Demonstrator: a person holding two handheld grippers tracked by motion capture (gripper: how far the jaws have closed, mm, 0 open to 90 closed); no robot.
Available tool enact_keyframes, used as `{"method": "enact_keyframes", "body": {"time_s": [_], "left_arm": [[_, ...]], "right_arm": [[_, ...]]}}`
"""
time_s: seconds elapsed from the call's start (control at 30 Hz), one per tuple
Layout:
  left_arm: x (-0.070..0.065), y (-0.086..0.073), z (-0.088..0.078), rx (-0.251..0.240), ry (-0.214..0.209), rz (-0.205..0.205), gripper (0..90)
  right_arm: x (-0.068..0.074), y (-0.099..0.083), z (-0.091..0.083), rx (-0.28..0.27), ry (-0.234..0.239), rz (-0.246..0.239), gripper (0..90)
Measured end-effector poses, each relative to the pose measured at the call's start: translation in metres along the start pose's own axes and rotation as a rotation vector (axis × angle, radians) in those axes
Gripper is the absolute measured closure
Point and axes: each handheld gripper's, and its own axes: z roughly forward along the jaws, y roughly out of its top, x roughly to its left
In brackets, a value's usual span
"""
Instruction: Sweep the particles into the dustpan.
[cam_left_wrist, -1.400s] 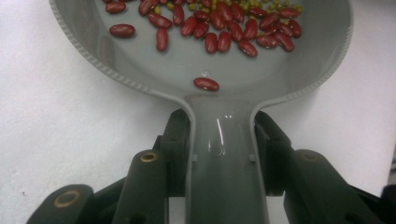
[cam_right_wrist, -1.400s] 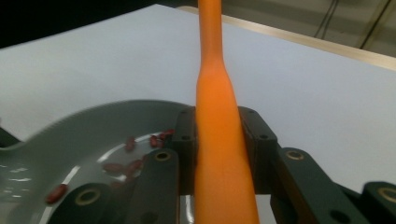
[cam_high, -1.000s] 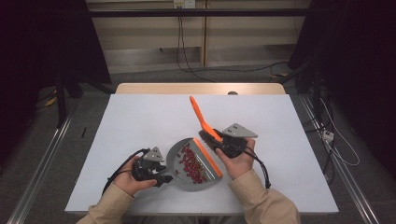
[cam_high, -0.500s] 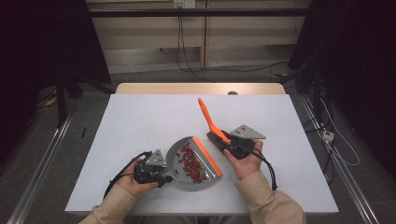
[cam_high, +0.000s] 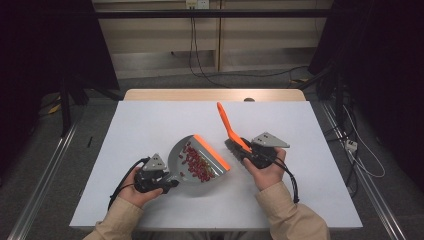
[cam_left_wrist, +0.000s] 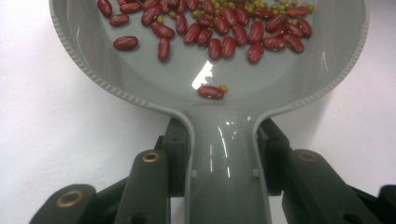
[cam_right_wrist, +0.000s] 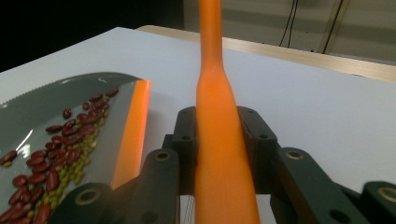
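A person sits at a white table (cam_high: 150, 125), holding a two-jaw gripper in each hand, forearms in tan sleeves coming in from the near edge.

The left gripper (cam_high: 167, 182) is clamped on the handle of a grey dustpan (cam_high: 187, 172); its jaws have just been closing, and in the left gripper view the two black jaws press on either side of the grey handle (cam_left_wrist: 226, 177). The dustpan lies on the table just ahead of the person, between the two hands, with its orange lip (cam_high: 211, 151) on the far right side. Its pan holds a heap of red kidney beans (cam_high: 199, 164) mixed with small greenish beans (cam_right_wrist: 74, 156) (the green ones are clearest in the gripper views).

The right gripper (cam_high: 245, 150) is clamped on an orange brush (cam_high: 226, 122). In the right gripper view its jaws squeeze the orange handle (cam_right_wrist: 219, 140) from both sides, and the handle rises away over the table. From above, the brush stands just right of the dustpan's lip, its handle pointing toward the far side of the table and its dark bristle end (cam_high: 232, 145) low by the gripper.
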Motion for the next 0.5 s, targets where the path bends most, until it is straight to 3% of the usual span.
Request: {"method": "enact_keyframes", "body": {"time_s": [0.4, 0.43, 0.5], "left_arm": [[0.013, 0.000, -0.006, -0.025, 0.076, -0.067, 63.8], [0.014, -0.001, -0.006, -0.030, 0.062, -0.083, 63.9], [0.015, -0.001, -0.007, -0.032, 0.078, -0.094, 63.9]], "right_arm": [[-0.009, -0.001, -0.006, -0.004, -0.018, 0.017, 71.3], [-0.010, -0.001, -0.006, -0.004, -0.021, 0.018, 71.3], [-0.012, -0.002, -0.007, -0.003, -0.022, 0.022, 71.3]]}}
